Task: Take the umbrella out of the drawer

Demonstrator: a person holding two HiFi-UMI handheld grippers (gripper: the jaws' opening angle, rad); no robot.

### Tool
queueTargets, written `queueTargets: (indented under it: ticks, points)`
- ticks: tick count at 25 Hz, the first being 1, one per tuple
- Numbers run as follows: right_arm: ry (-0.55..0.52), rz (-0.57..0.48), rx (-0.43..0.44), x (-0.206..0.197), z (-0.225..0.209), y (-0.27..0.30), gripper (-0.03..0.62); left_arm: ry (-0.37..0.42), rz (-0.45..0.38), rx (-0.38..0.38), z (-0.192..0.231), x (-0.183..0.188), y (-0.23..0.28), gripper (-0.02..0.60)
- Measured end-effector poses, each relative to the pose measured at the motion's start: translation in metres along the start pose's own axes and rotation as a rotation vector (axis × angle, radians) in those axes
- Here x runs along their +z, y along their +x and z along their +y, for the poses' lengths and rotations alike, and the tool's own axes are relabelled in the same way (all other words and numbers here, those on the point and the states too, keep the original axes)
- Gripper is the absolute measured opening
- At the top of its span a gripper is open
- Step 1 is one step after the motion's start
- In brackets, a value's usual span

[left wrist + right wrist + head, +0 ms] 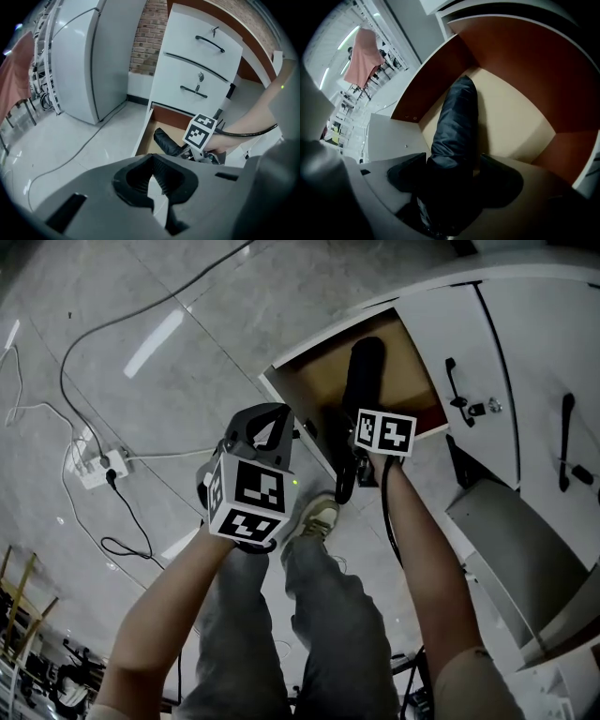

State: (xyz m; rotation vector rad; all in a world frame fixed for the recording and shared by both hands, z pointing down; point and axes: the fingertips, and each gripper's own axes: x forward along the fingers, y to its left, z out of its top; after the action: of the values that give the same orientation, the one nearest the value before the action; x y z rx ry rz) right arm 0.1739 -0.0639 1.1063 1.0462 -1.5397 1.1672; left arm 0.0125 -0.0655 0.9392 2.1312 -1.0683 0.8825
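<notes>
A black folded umbrella (pixel 364 371) lies lengthwise in the open bottom drawer (pixel 281 381). My right gripper (pixel 352 451) points steeply down over the umbrella's near end. In the right gripper view the umbrella (pixel 454 122) runs between the wide-spread jaws of my right gripper (pixel 452 180), and a sliver of drawer floor shows beside the right pad. My left gripper (pixel 267 423) hangs over the floor left of the drawer, shut and empty. From the left gripper view I see past my left gripper (pixel 157 187) to the umbrella (pixel 166 142) and the right gripper's marker cube (pixel 201 131).
Two closed white drawers with black handles (pixel 210 43) sit above the open one. A power strip (pixel 98 467) with cables lies on the floor at the left. The person's shoe (pixel 317 517) stands close to the drawer front. A tall white cabinet (pixel 79 61) stands at the left.
</notes>
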Motion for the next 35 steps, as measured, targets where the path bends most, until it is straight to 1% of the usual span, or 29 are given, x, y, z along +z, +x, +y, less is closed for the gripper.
queueTargets:
  ticks: [3,6,11,15,18,20,24,30,35]
  points:
    - [-0.024,0.058,0.008,-0.005,0.006,0.011,0.327,0.018,-0.003,0.002,0.001,0.0,0.002,0.008]
    - [-0.045,0.082,0.003,-0.008,0.008,0.017,0.327,0.011,-0.006,0.002,0.0,0.0,0.001,0.008]
    - [-0.071,0.09,0.016,-0.013,0.018,0.011,0.282,0.02,0.007,-0.009,0.001,-0.003,-0.006,0.008]
    - [-0.042,0.06,0.052,-0.018,0.033,-0.018,0.275,0.038,0.021,-0.004,0.004,0.002,-0.023,0.008]
    - [-0.025,0.04,0.079,-0.013,0.048,-0.054,0.275,0.022,0.018,0.013,0.009,0.014,-0.046,0.008]
    - [-0.037,0.017,0.093,-0.005,0.061,-0.082,0.275,0.002,0.011,0.027,0.013,0.025,-0.066,0.008]
    - [-0.116,-0.03,0.129,0.02,0.095,-0.148,0.273,-0.018,-0.009,0.046,0.012,0.056,-0.112,0.008]
    - [-0.222,-0.114,0.171,0.063,0.15,-0.254,0.273,-0.011,-0.034,0.067,0.007,0.106,-0.192,0.008]
    - [-0.291,-0.187,0.195,0.092,0.191,-0.354,0.273,-0.038,-0.082,0.097,0.01,0.157,-0.262,0.008]
